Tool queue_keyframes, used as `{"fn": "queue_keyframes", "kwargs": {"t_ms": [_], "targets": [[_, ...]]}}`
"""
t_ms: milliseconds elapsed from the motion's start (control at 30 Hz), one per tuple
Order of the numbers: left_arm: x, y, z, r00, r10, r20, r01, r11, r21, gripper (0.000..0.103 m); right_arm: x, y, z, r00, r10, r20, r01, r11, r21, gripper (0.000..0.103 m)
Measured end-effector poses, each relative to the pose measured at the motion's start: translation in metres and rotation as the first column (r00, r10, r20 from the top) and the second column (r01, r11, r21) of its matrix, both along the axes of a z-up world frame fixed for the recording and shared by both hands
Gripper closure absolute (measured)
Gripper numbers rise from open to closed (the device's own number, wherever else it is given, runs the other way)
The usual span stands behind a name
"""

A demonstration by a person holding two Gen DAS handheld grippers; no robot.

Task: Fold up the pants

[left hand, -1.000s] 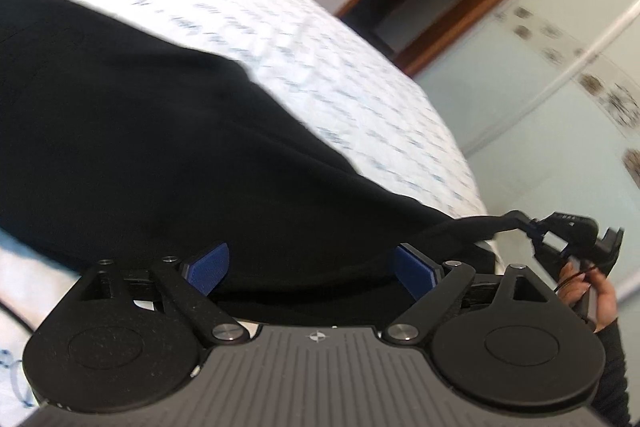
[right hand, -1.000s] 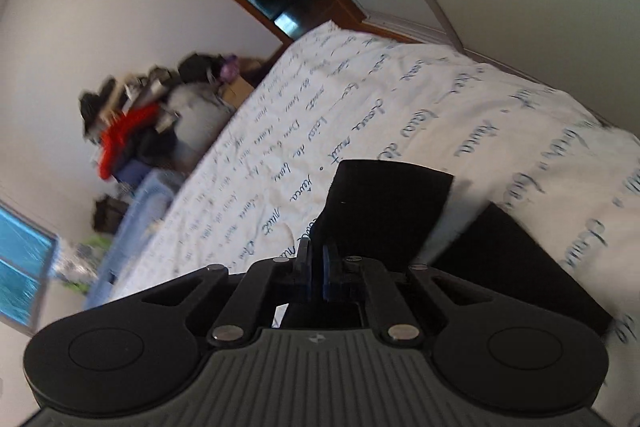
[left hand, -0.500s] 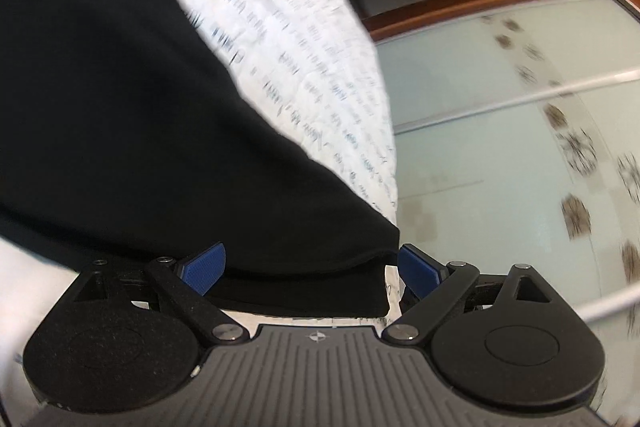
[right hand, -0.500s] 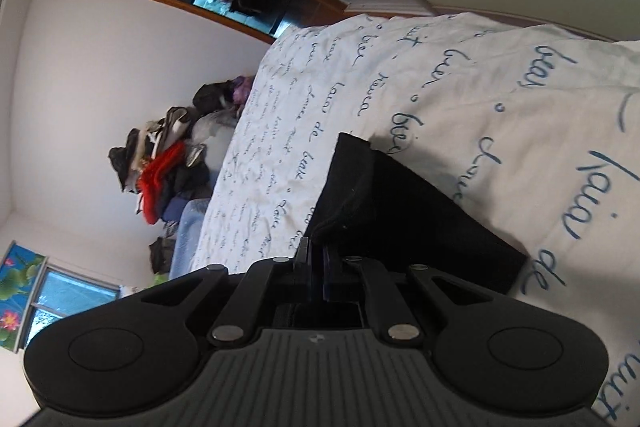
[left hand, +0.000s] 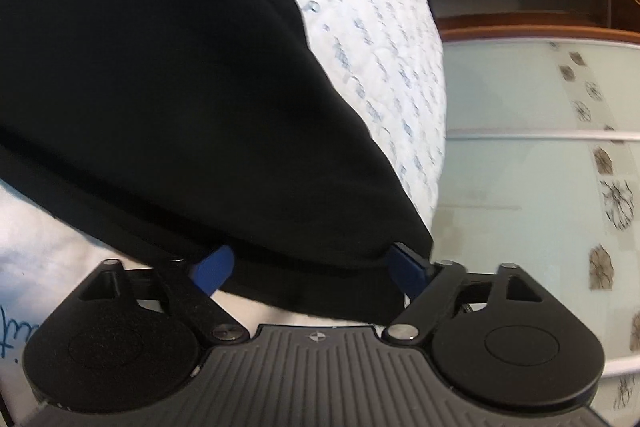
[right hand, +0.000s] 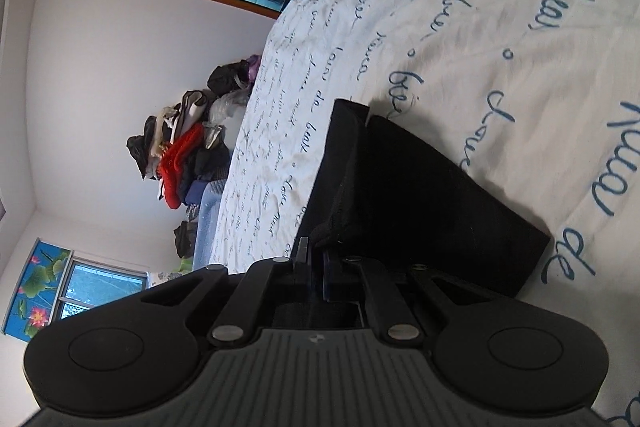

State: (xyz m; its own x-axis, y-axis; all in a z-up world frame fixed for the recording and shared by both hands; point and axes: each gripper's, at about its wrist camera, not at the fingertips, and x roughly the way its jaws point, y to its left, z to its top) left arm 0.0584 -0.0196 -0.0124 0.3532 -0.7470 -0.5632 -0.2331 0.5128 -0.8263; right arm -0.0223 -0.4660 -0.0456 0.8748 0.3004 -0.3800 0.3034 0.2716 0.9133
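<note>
Black pants [left hand: 168, 75] spread on bed's white script-printed sheet [right hand: 500, 67]. Folded edge between blue pads [left hand: 212, 267] of left hand-held gripper [left hand: 310, 269], jaws spread, just been closing, not visibly pressing cloth. Right hand-held gripper [right hand: 316, 259] pressed together, pinching fold of same pants. Clothes pile [right hand: 180, 155] by far wall.

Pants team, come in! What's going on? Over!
Right gripper shut on black pants. Left gripper open, closing around pants edge. Bedspread underneath, nothing blocking.
</note>
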Motion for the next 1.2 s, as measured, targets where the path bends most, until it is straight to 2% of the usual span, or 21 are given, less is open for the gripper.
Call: {"fn": "queue_keyframes", "kwargs": {"t_ms": [133,167,200,233,333,433,533,600,667,700,800,933,1067,1133,1200], "targets": [[0.002,0.004,0.001,0.999,0.039,-0.026,-0.037,0.998,0.05,0.051,-0.003,-0.001,0.0,1.0,-0.004,-0.003,0.004,1.0,-0.005,0.099],[0.002,0.004,0.001,0.998,0.046,-0.037,-0.043,0.995,0.086,0.068,-0.004,-0.002,0.0,1.0,-0.008,-0.004,0.008,1.0,-0.009,0.099],[0.003,0.002,0.0,0.998,0.042,-0.05,-0.035,0.99,0.138,0.091,-0.005,-0.003,-0.001,1.0,-0.01,-0.007,0.01,1.0,-0.015,0.099],[0.004,0.0,-0.001,0.998,0.037,-0.06,-0.026,0.983,0.182,0.097,-0.006,-0.004,-0.001,1.0,-0.012,-0.013,0.012,1.0,-0.018,0.099],[0.001,-0.001,0.001,0.999,0.032,-0.04,-0.023,0.978,0.209,0.098,-0.007,-0.006,-0.006,0.999,-0.015,-0.044,0.014,1.0,-0.018,0.099],[-0.007,0.002,0.022,0.999,-0.014,0.039,0.004,0.971,0.238,0.1,-0.015,-0.011,-0.006,0.999,-0.025,-0.047,0.024,0.999,-0.028,0.099],[-0.013,0.008,0.045,0.991,-0.057,0.122,0.027,0.972,0.233,0.1,-0.031,-0.017,0.005,0.998,-0.056,-0.018,0.055,0.997,-0.055,0.098],[-0.012,0.014,0.036,0.992,-0.087,0.09,0.063,0.968,0.243,0.1,-0.045,-0.02,0.01,0.998,-0.062,-0.003,0.062,0.995,-0.074,0.098],[-0.011,0.017,0.012,0.996,-0.091,-0.004,0.089,0.967,0.238,0.099,-0.058,-0.025,0.002,0.995,-0.085,-0.055,0.08,0.992,-0.096,0.098],[-0.011,0.018,0.003,0.995,-0.093,-0.026,0.096,0.968,0.232,0.099,-0.064,-0.028,-0.007,0.992,-0.099,-0.079,0.093,0.993,-0.078,0.098],[-0.009,0.02,-0.001,0.995,-0.097,-0.027,0.101,0.97,0.221,0.099,-0.074,-0.032,-0.028,0.992,-0.106,-0.071,0.107,0.994,0.009,0.098],[-0.008,0.018,0.006,0.992,-0.127,0.002,0.123,0.968,0.218,0.099,-0.07,-0.029,-0.013,0.992,-0.097,-0.081,0.092,0.994,-0.066,0.098],[-0.016,0.016,-0.005,0.994,-0.108,-0.022,0.11,0.976,0.189,0.099,-0.078,-0.027,0.001,0.993,-0.11,-0.032,0.107,0.99,-0.089,0.098],[-0.014,0.009,-0.006,0.994,-0.107,-0.019,0.109,0.977,0.184,0.099,-0.08,-0.027,-0.003,0.993,-0.109,-0.046,0.105,0.99,-0.092,0.098],[-0.013,0.011,-0.008,0.994,-0.107,-0.027,0.11,0.979,0.171,0.096,-0.082,-0.03,-0.02,0.989,-0.115,-0.094,0.109,0.992,-0.07,0.098]]}}
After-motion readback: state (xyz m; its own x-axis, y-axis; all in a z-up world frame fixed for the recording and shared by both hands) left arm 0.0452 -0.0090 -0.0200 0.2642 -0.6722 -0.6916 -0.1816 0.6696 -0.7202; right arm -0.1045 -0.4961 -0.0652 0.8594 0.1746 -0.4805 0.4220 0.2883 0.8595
